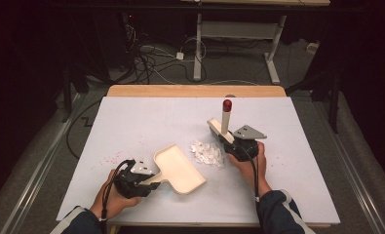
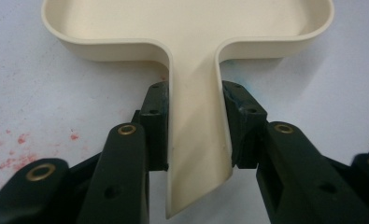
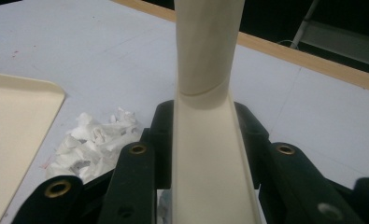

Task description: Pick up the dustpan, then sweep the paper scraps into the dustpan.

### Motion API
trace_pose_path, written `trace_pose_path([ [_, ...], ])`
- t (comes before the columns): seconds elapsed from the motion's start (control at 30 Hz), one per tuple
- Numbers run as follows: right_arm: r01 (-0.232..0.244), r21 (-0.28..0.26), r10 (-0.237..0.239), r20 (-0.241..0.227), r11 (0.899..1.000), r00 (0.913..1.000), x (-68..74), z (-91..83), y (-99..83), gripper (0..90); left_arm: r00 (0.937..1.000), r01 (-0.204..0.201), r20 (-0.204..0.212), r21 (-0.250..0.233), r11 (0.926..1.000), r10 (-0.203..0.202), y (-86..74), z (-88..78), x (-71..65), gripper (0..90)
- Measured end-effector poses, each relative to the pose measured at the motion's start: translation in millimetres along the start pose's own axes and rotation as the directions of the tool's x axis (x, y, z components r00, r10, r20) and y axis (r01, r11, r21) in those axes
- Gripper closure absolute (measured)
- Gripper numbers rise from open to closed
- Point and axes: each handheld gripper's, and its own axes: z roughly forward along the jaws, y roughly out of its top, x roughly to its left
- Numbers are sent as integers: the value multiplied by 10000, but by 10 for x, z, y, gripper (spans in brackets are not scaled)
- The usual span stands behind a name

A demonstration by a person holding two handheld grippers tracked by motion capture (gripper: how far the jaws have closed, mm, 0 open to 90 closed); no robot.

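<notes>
A cream dustpan (image 1: 180, 168) lies flat on the white table, its open side toward a small heap of torn white paper (image 1: 207, 153). My left gripper (image 1: 148, 181) is shut on the dustpan's handle (image 2: 194, 116), one pad (image 2: 155, 119) on each side, in the left gripper view (image 2: 195, 126). To the right of the heap, my right gripper (image 1: 231, 141) is shut on a cream brush (image 1: 225, 122) whose round handle rises to a red cap (image 1: 227, 105). In the right gripper view the brush (image 3: 205, 56) stands between the jaws (image 3: 209, 140), with the paper (image 3: 93, 140) and the dustpan (image 3: 14, 126) to its left. The brush's lower end is hidden.
The white sheet (image 1: 131, 122) covers a wooden table whose far edge (image 1: 195, 90) shows bare. Red specks (image 1: 109, 158) dot the sheet left of the dustpan. Beyond the table, cables (image 1: 151, 58) lie on the floor near a white desk frame (image 1: 239, 34).
</notes>
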Motion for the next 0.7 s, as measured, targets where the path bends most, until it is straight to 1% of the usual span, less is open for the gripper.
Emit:
trace_pose_path([
  [0.13, -114, -46, 113, -51, 9999, 9999, -15, -1, -4, 673, 10000, 25, 5, 3, 10000, -25, -2, 2, -3, 631],
  [0.23, -114, -19, 113, -138, 9999, 9998, -23, -7, -4, 673, 10000, 10, 4, 54, 10000, -10, -7, 7, -3, 631],
  [0.27, -185, 4, 185, -158, 9998, 9997, -23, -10, -5, 672, 10000, 23, 8, 49, 10000, -23, -10, 7, 0, 631],
  [0.37, -162, -53, 161, -215, 9999, 9996, -41, -8, -6, 673, 10000, 30, 26, 49, 10000, -30, -13, 1, 5, 631],
  [0.4, -253, -11, 253, -237, 9997, 9994, -34, -13, -6, 673, 10000, 26, 7, 51, 10000, -26, -14, 1, 3, 631],
  [0.43, -236, 10, 237, -265, 9997, 9994, -38, -16, -6, 673, 10000, 22, -5, 63, 10000, -21, -15, 1, 0, 631],
  [0.47, -125, 7, 125, -272, 9999, 9996, -46, -19, -5, 673, 10000, 23, -19, 64, 10000, -23, -17, 2, -2, 631],
  [0.53, -94, 151, 99, -358, 9998, 9993, -54, -35, 1, 672, 10000, 33, -20, 100, 9999, -33, -23, 5, -1, 631],
  [0.57, -164, 269, 175, -416, 9995, 9990, -57, -48, 4, 671, 10000, 33, -16, 111, 9999, -33, -23, 4, -1, 631],
  [0.6, -193, 278, 204, -416, 9994, 9989, -63, -57, 2, 671, 10000, 35, -23, 108, 9999, -35, -19, 3, -4, 631],
  [0.63, -328, 290, 341, -451, 9990, 9984, -67, -62, -4, 672, 10000, 13, -35, 121, 9999, -13, -13, 1, -6, 631],
  [0.7, -270, 317, 286, -510, 9991, 9983, -80, -64, -2, 671, 10000, -21, -54, 119, 9999, 21, -8, 3, -8, 631],
])
